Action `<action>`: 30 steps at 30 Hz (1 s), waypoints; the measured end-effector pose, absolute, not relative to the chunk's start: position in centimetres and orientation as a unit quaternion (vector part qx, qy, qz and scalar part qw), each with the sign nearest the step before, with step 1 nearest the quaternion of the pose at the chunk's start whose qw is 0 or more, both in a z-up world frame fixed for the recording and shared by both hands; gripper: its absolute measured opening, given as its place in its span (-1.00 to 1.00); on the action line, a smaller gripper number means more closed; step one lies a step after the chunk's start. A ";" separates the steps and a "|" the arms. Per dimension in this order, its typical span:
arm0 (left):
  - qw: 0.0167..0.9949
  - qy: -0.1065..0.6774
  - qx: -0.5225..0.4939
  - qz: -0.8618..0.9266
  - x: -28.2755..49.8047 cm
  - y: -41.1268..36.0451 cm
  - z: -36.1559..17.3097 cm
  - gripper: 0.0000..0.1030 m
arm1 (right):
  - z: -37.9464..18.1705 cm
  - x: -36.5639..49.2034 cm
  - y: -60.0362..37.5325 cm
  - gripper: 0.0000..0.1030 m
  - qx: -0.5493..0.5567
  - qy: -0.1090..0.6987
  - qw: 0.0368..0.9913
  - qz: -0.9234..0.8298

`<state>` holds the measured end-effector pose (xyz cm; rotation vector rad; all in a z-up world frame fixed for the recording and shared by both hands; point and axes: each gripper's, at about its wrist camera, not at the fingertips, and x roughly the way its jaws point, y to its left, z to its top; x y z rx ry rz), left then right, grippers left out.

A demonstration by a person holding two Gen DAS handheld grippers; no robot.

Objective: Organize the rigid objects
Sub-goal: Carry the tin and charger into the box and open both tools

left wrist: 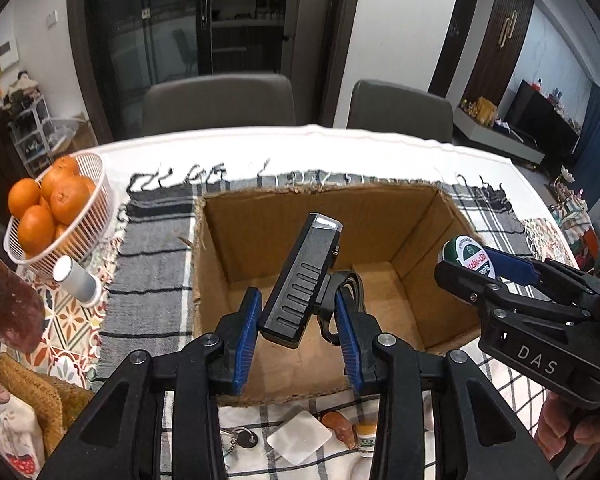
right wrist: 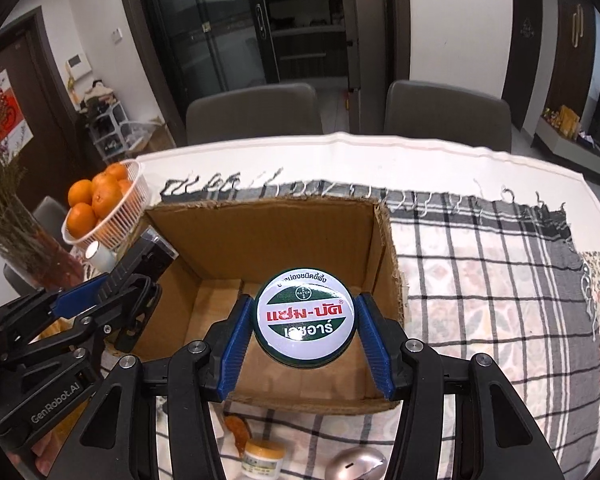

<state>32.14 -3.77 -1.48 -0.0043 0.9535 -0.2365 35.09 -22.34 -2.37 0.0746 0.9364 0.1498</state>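
Two items held over cardboard box (left wrist: 300,248): black device (left wrist: 300,280) clamped in left hand-held gripper (left wrist: 298,320), round tin (right wrist: 305,322) clamped in right hand-held gripper (right wrist: 305,336).

One cardboard box (right wrist: 260,232); one round tin (right wrist: 306,316); one black device (left wrist: 304,276); two chairs (left wrist: 218,100); one basket of oranges (left wrist: 96,184).

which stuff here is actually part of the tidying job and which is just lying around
Part of the job:
- open brown cardboard box
- black ribbed rectangular device, in the left gripper
- round green-and-white balm tin, in the right gripper
- small cream-lidded jar, keys, white square pad, silver oval object, waiting before the box

Just lying about:
- white basket of oranges
- grey checked cloth
- two grey chairs
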 end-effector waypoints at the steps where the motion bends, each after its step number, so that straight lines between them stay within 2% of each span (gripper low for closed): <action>1: 0.879 0.463 -0.003 -0.111 32.3 -3.8 -1.6 -0.28 | -2.5 35.4 -22.4 0.03 0.037 0.456 0.886 0.074; 5: 0.875 0.473 0.000 -0.103 32.7 -3.9 -2.2 -0.25 | -3.5 36.2 -22.5 0.03 0.036 0.479 0.874 0.074; 11: 0.886 0.454 0.008 -0.088 32.1 -3.7 -1.9 -0.08 | -4.1 36.1 -22.6 0.06 0.036 0.480 0.873 0.073; 30: 0.909 0.404 0.021 -0.101 26.7 -2.9 1.1 -0.06 | -0.1 30.5 -21.6 0.10 0.021 0.426 0.902 0.068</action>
